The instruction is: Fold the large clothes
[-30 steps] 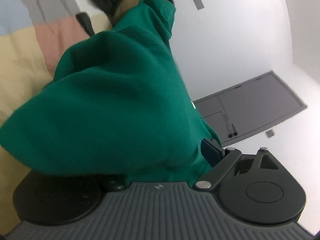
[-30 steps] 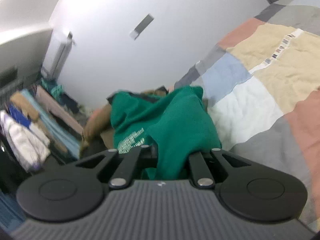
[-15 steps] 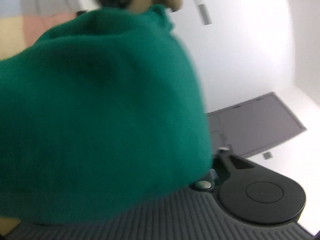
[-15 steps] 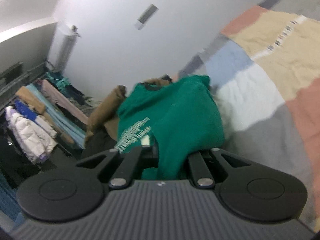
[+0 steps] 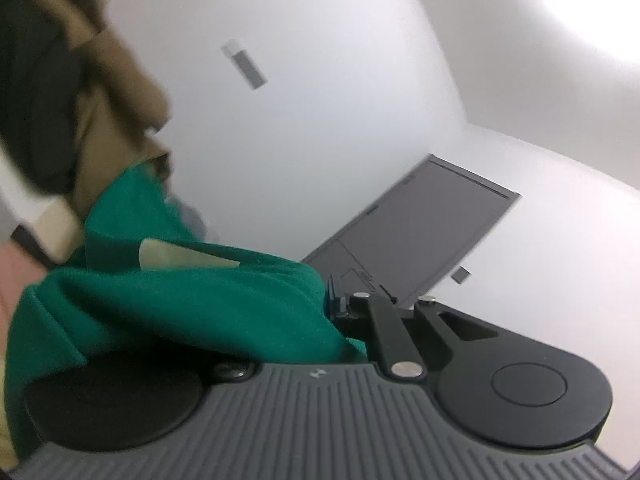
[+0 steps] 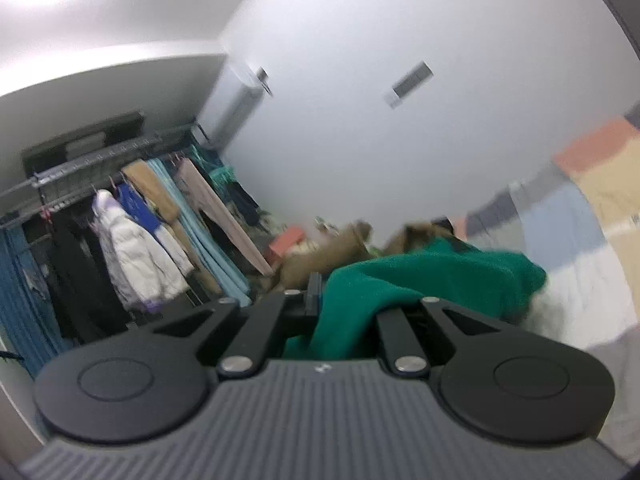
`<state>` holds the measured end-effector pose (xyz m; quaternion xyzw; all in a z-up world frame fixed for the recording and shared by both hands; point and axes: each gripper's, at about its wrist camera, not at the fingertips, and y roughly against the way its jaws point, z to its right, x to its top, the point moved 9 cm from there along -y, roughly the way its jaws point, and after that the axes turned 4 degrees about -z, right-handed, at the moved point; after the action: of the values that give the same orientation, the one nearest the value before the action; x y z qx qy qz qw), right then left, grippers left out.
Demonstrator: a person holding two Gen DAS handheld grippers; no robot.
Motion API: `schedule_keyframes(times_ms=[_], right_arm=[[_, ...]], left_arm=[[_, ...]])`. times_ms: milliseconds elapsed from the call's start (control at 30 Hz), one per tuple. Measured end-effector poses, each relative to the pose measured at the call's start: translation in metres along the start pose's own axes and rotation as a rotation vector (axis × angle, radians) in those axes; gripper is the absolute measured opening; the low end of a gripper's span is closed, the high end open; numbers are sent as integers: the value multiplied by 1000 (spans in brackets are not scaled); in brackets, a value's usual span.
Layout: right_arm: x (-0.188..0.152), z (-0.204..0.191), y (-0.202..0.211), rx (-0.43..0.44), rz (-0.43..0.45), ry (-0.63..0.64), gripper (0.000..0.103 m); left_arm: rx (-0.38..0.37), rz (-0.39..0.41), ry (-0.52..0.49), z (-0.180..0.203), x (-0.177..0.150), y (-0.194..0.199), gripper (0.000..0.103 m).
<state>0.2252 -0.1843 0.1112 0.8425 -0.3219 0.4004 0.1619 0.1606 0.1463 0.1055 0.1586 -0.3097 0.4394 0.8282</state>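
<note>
Clamping the green garment point(image 6: 420, 276) between them, both hand-held grippers (left point(image 5: 332, 304), right point(image 6: 344, 308)) likely hold it up to spread it for folding.

My left wrist camera sits just behind its hand-held gripper point(image 5: 320, 312), looking level along the fingers toward a white wall point(image 5: 340, 100) with a grey door point(image 5: 420, 240) right of centre. Green fabric point(image 5: 180, 300) crowds the lower left of the frame, very near the lens. My right wrist camera looks the same way from behind its hand-held gripper point(image 6: 344, 312), taking in a clothes rack point(image 6: 120, 220) at left and the patchwork bed point(image 6: 580, 220) at right. Both views share the green fabric point(image 6: 420, 280), the brown garment point(image 5: 112, 100) behind it, the white wall point(image 6: 400, 140) and a small grey wall plate point(image 5: 244, 64) point(image 6: 408, 84).
</note>
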Motion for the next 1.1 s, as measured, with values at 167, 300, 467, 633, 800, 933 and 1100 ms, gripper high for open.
schedule_keyframes(times_ms=[167,300,467,633,800,933,1100], right_arm=[[46,-58,32,17,73,86,9],[89,-116,62,39,134,184,9],[139,-184,98,74,207,285,9],[181,-231,132,110,269,341,9],[212,-270,162,133,316,421,9],[236,-284,172,96,337,463,9],[244,-247,157,4,304,421,9]], left_arm=[[-38,28,-116,70,30,14,10],[-82,71,-164,136,56,40,10],[-100,101,-281,223,84,71,10],[-133,114,-352,298,108,92,10],[-145,136,-398,369,126,110,11],[-114,125,-428,405,128,106,11],[-42,66,-434,395,117,63,11]])
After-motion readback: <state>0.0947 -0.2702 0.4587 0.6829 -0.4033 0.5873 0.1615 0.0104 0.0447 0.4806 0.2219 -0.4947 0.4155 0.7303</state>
